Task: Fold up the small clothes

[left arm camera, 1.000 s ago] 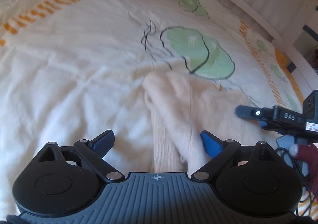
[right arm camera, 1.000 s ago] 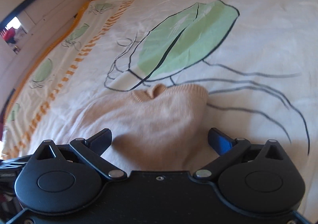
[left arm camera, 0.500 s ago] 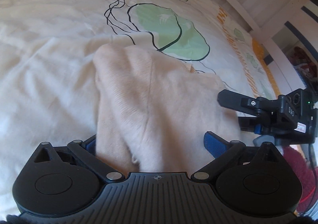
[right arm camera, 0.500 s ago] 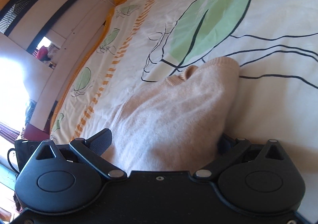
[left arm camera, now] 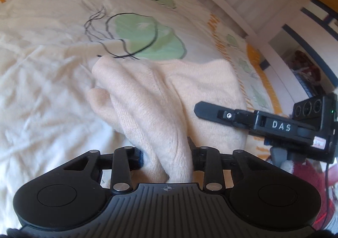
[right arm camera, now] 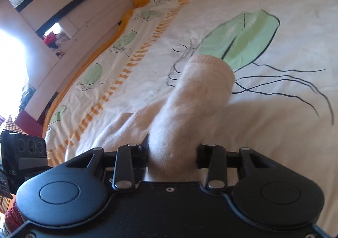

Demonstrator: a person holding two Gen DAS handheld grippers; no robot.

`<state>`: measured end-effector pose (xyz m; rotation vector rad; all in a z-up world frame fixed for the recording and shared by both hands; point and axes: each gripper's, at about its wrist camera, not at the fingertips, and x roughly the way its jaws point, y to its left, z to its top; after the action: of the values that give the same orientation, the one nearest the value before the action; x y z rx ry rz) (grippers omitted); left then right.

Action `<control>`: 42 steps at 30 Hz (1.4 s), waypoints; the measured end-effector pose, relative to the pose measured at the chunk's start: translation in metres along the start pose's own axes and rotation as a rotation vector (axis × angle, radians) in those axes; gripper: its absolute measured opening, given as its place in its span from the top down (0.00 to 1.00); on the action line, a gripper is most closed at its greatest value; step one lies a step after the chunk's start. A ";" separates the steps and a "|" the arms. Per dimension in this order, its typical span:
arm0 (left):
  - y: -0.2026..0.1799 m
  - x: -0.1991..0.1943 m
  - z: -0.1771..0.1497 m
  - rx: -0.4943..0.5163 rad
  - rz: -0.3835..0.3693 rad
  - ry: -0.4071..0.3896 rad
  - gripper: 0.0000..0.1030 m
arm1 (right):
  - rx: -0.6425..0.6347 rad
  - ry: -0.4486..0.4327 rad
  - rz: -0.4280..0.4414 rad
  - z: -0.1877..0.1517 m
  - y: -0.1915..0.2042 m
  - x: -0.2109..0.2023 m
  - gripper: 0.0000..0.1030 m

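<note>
A cream knit sweater lies bunched on a white bedspread printed with green leaves. The left gripper has its fingers pinched narrow on a thick fold of the knit at the near edge. The right gripper clamps another gathered fold, which rises in a tube toward the ribbed, possibly neck, edge. In the left view, the right gripper's black body shows at the right, beside the sweater.
</note>
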<state>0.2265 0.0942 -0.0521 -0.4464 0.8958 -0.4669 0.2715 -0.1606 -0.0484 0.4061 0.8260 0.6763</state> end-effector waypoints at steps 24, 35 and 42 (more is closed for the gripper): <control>-0.029 -0.052 -0.095 0.118 0.206 -0.133 0.33 | 0.014 -0.195 -0.337 -0.106 -0.005 -0.123 0.09; -0.024 0.008 -0.084 0.187 0.351 -0.073 0.14 | 0.023 -0.095 -0.477 -0.153 -0.015 -0.088 0.01; -0.019 0.009 -0.081 0.182 0.336 -0.072 0.12 | -0.018 -0.176 -0.467 -0.123 -0.002 -0.094 0.01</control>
<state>0.1614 0.0594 -0.0917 -0.1401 0.8306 -0.2193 0.1301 -0.2180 -0.0757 0.2387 0.7124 0.2097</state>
